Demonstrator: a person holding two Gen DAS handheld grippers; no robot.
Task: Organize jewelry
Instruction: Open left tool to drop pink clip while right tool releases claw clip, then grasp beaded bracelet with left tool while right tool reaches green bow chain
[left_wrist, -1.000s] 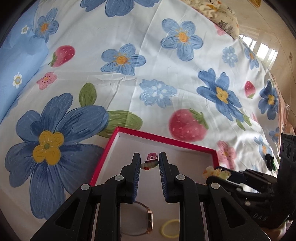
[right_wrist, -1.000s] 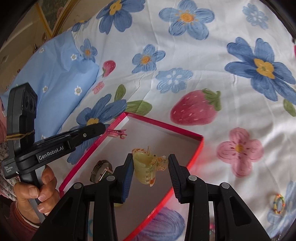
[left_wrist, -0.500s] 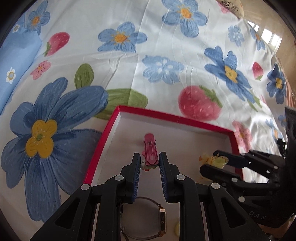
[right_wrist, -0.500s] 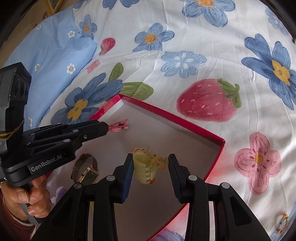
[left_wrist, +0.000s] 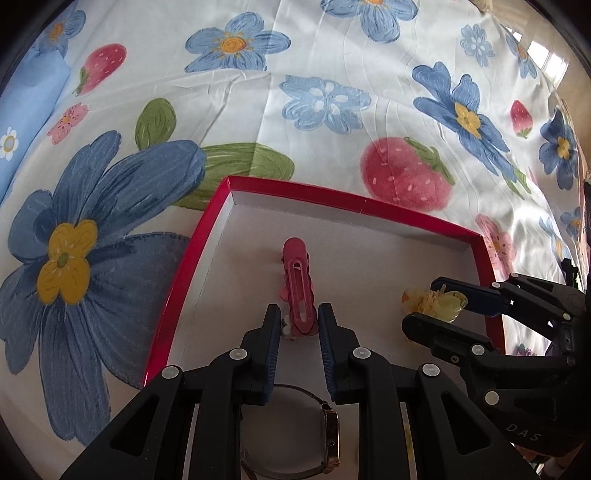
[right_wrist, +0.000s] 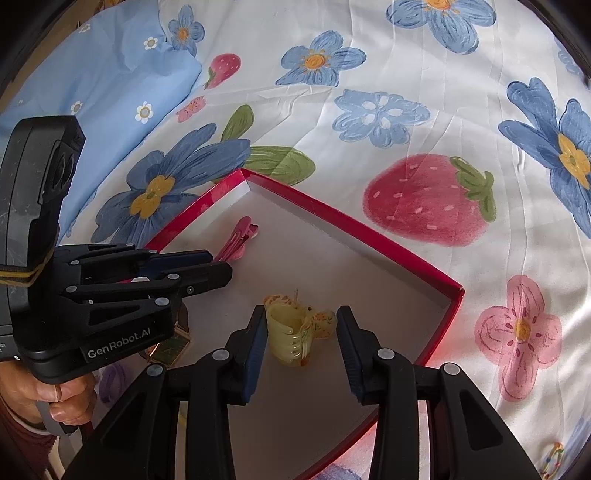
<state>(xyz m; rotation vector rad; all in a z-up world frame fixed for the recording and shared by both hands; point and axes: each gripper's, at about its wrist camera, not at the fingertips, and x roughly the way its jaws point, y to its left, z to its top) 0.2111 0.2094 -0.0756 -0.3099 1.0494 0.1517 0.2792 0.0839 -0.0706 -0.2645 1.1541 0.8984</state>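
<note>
1. From my left camera, the wristwatch (left_wrist: 325, 439) lies half behind my own fingers; I see only its squarish gold-edged case and part of a mesh band, cut off at the bottom edge. From my right camera it is a green-faced, gold-rimmed corner (right_wrist: 168, 349) peeking under the left tool.
2. A small yellowish thing low by the right finger in the left view is too hidden to name.
3. At the lower right edge of my right view a tiny multicoloured ring (right_wrist: 550, 456) lies on the sheet, too small to make out.
4. The red box (left_wrist: 369, 205) is shallow, with glossy red walls and a plain white inside. It sits on a smooth, lightly creased bedsheet (left_wrist: 332, 55) printed with blue flowers and strawberries.
5. Inside it, my left gripper (left_wrist: 298, 325) is narrowed onto the tail of a long pink hair clip (left_wrist: 297, 280), smooth plastic with a slot, whose tip points toward the far wall.
6. My right gripper (right_wrist: 301, 328) holds a translucent yellow claw clip (right_wrist: 291, 332) with curved teeth and orange-speckled trim, over the box floor near its right corner.
7. A hand (right_wrist: 55, 398) grips the left tool's handle.
</note>
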